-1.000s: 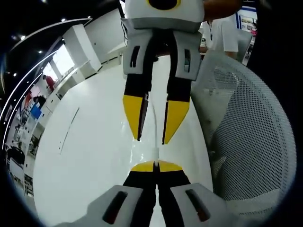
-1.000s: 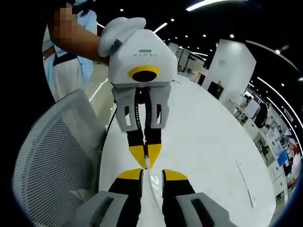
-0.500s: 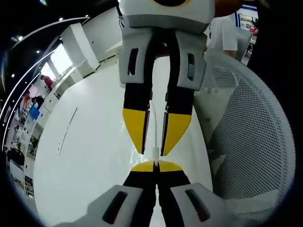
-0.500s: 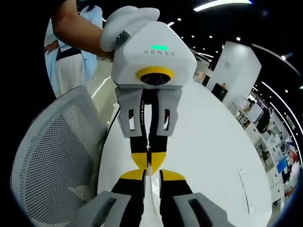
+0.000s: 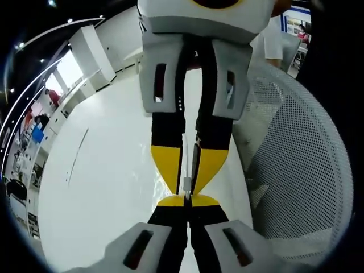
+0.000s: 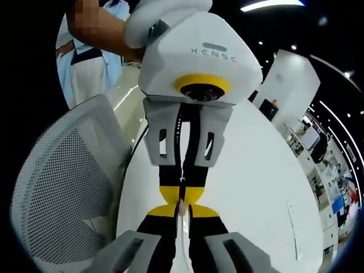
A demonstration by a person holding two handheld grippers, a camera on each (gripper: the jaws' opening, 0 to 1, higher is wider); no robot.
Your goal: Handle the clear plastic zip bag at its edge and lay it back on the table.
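Left gripper [image 5: 185,199] pinches the clear zip bag's [image 5: 186,183] edge, right gripper [image 6: 182,209] nipping the same strip nose-to-nose, keeping it taut above the tabletop's [image 5: 108,170] chair-side edge for laying down.

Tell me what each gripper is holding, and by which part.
Both the left gripper and the right gripper pinch the clear plastic zip bag at its thin top edge, tip to tip.

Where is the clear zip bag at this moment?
In the left gripper view, the zip bag is a thin clear edge at centre, pinched between the yellow tips of the left gripper and right gripper, above the white table.
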